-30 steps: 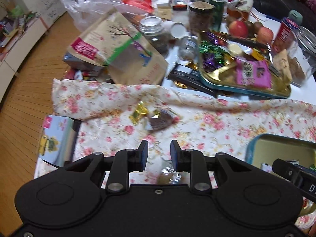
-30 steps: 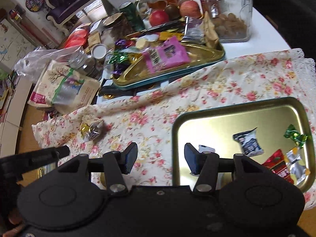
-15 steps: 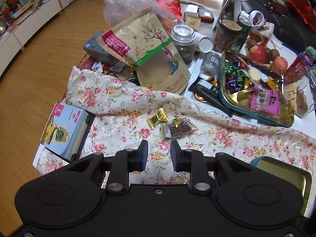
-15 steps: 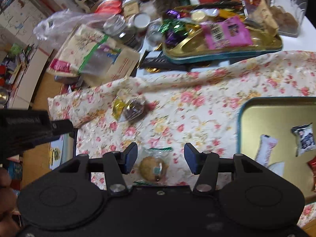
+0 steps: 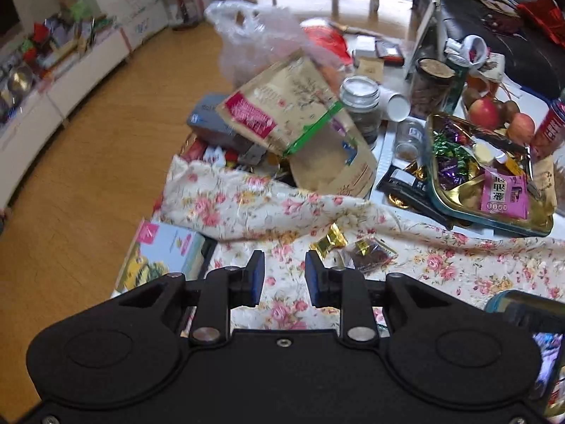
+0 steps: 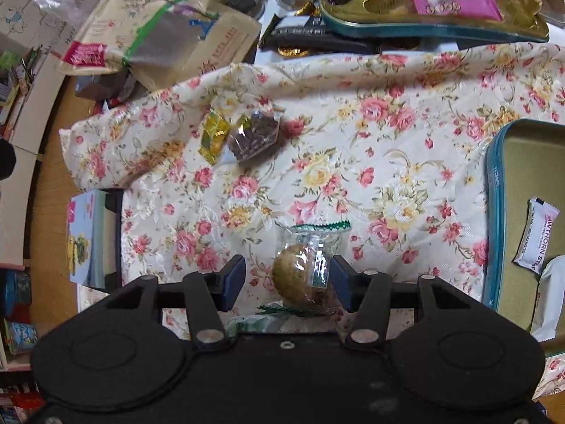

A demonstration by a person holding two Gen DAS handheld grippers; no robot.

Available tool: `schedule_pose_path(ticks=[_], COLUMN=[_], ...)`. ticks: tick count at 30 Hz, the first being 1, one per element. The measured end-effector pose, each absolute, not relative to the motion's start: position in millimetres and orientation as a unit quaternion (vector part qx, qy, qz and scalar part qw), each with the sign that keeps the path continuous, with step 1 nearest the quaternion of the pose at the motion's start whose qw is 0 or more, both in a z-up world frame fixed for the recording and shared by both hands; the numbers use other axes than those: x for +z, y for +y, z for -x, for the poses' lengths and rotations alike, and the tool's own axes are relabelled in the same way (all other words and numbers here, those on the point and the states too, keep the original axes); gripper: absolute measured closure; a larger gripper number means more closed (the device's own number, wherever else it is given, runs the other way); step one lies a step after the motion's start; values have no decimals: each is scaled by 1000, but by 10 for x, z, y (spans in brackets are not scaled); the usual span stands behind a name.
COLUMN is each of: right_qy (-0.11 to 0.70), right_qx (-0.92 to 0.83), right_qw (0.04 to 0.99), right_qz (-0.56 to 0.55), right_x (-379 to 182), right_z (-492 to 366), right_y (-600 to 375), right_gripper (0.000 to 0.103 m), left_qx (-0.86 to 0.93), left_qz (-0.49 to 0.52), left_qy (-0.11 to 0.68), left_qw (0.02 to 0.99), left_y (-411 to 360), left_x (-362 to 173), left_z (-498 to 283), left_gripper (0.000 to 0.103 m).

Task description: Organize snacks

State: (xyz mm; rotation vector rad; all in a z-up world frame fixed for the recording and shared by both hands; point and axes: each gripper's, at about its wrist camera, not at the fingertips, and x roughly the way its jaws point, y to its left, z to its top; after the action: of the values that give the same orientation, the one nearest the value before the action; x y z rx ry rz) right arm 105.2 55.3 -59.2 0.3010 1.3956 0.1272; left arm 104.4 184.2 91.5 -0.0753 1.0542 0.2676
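Wrapped cookie (image 6: 303, 271) on floral tablecloth (image 6: 388, 162), near its front edge, between spread fingers of right gripper (image 6: 287, 279), unpinched. Left gripper (image 5: 284, 275) held above cloth's left part, fingers parted, gripping nothing. Gold candy (image 6: 212, 136) and dark snack packet (image 6: 253, 135) touching, toward cloth's far-left corner. Teal-rimmed tray (image 6: 494, 190) at right edge, holding white hawthorn bar (image 6: 535, 235). Far tray (image 5: 494, 217) heaped with candies.

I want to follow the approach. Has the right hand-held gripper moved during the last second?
Yes. The right hand-held gripper moved left, away from the gold tray, and now brackets the wrapped cookie.
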Motion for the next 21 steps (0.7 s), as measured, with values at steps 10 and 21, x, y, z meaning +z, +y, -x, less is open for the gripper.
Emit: schedule_pose_path(ticks=[10,21], right_qy=[614,526], right_qx=[35,-6], right_qw=[774,820], right_qz=[-150,-224], right_x=[-643,-599], right_z=[-1147,-1635], right_y=[635,774], right_gripper=[46,43], left_qx=[149,141], left_qz=[98,127], left_qy=[496,492], left_qw=[850,850], left_y=[2203,2319], left_x=[990,1062], left_z=[-1047,-1061], left_gripper=[67,67])
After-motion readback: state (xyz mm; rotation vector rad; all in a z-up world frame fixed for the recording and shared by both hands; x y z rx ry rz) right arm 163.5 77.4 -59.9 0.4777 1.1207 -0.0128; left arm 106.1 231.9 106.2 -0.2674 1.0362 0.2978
